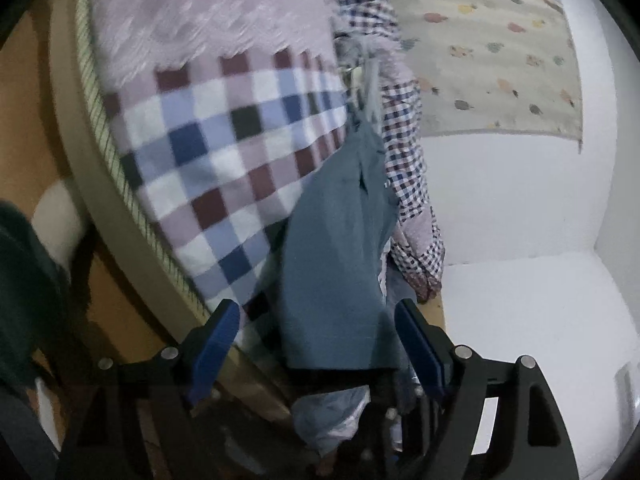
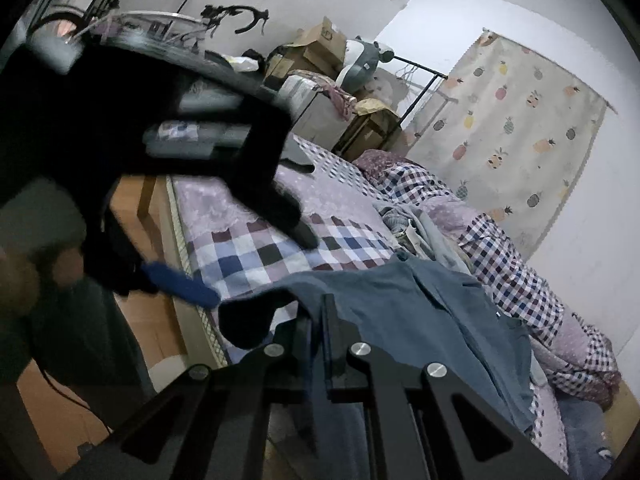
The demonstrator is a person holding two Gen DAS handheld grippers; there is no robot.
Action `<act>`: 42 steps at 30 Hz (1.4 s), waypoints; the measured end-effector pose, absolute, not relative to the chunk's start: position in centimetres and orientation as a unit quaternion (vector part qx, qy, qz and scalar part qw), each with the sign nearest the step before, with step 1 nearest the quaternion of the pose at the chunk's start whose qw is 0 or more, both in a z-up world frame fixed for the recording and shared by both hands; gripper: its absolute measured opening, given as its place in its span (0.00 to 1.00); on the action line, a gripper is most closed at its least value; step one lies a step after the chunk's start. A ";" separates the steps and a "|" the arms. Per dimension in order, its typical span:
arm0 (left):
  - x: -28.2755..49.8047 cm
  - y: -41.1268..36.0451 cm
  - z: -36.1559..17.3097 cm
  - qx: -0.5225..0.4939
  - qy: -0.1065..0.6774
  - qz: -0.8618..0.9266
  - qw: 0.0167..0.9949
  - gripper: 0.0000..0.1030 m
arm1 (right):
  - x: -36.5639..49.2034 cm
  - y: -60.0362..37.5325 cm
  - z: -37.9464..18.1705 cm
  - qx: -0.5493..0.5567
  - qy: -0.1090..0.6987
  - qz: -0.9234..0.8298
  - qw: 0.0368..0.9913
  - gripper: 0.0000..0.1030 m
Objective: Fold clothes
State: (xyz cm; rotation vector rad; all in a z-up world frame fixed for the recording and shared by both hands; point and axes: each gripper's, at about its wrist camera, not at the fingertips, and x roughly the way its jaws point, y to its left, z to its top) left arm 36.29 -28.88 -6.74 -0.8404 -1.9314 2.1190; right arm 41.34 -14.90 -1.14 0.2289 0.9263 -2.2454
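Blue shirt [image 2: 432, 320] is lying on the bed [image 1: 224, 140]; right gripper [image 2: 320, 320] is pinching it, left gripper [image 1: 320, 328] is spread wide around it.

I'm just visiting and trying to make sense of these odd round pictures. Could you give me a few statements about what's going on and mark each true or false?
1. The left gripper has its blue-padded fingers spread apart around the blue-grey garment. True.
2. The right gripper is wide open and holds nothing. False: its jaws are pinched shut on the blue-grey garment's edge.
3. The bed has a checked sheet of white, blue and maroon squares. True.
4. The blue-grey garment is already folded into a neat square. False: it lies loose and rumpled.
5. The hanging cloth with a fruit print is plain black. False: it is cream.
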 end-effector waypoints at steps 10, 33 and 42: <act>35.6 -25.7 -10.6 -0.198 -0.772 0.577 0.175 0.80 | 41.4 -14.3 -0.1 0.073 0.346 -0.867 0.351 0.02; 37.9 -28.6 -8.1 -0.160 -0.749 0.637 0.088 0.51 | 41.1 -14.8 -1.9 0.095 0.390 -0.849 0.343 0.03; 38.2 -29.5 -7.2 -0.193 -0.714 0.672 0.041 0.06 | 41.2 -14.8 -2.2 0.096 0.393 -0.847 0.345 0.03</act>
